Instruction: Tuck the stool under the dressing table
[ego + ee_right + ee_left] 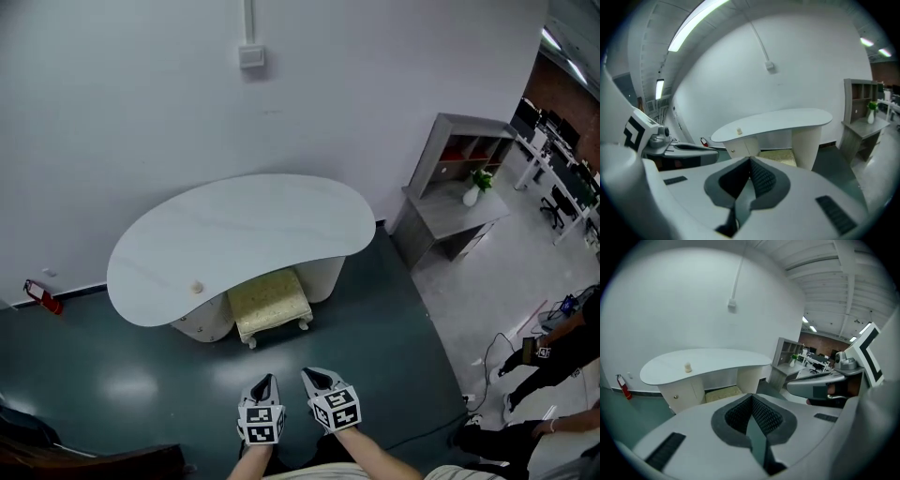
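left gripper [751,400]: jaws pressed together, nothing in them; up in the air on the near side of the dressing table [246,232], well clear of it
right gripper [750,164]: same deal, clamped shut and empty; just beside the left one, both noses aimed at the table
stool [270,302]: yellowish cushion on cream legs; sitting in the gap between the table's two pedestals, back part under the top, front edge and front legs sticking out on the near side; neither gripper touches it
dressing table: white kidney-shaped top, long side against the wall
small thing on the top [197,287]: little cream lump near the table's left front edge; could be a jar or a knob, too small to call
fire extinguisher [41,297]: red, lying on the floor left of the table, by the wall
grey desk with shelves [452,214]: right of the table; white vase with a green plant [474,191] on it
wall box [250,56]: on the wall above the table
person [555,345]: far right of the table, only partly in shot
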Available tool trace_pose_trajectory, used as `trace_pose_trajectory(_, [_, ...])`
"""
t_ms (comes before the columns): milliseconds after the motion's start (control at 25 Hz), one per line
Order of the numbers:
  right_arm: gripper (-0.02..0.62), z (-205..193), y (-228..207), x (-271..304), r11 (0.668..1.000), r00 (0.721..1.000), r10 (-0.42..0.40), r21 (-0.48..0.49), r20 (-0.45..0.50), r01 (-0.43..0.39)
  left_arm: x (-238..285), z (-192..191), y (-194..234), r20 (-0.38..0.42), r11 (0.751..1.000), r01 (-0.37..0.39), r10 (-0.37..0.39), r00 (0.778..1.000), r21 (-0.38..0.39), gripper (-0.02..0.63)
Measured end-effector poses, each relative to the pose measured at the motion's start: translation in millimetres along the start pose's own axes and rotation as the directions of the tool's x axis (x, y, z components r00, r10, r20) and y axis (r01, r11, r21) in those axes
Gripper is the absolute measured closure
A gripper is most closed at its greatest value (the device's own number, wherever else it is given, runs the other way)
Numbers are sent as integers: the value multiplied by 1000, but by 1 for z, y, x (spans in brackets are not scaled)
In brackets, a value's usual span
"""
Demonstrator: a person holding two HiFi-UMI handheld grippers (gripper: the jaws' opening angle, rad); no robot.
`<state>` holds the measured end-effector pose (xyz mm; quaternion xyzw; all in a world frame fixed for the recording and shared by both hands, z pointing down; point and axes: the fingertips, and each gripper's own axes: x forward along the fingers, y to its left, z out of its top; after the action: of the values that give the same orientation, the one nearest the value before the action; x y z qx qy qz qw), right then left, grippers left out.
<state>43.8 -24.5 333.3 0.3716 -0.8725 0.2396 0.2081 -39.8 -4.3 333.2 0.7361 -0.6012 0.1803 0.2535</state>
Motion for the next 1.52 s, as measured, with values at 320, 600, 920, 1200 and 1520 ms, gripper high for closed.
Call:
trace_pose_trajectory(320, [583,74,27,-67,999,989,9,-43,150,-2,-71,76,-26,171,999,31,-37,985,37,600])
trace_pose_trajectory(600, [581,149,58,-101,998,949,67,-26,307,-62,-102,123,-47,260,997,62,-70,963,38,600])
trace_pose_trajectory(920, [581,233,82,-155,989,863,88,-147,497,-16,-157,208,-47,448,995,21,-63,892,99,600])
trace_pose_trajectory(1200, [581,255,91,-186,978,818,90,-207,568,36,-189,241,-60,569,986,-35,-65,820,163,600])
trace_pose_trajectory(1520, [582,261,96,-205,970,783,95,-232,614,65,-200,251,-68,598,987,-13,-88,797,163,600])
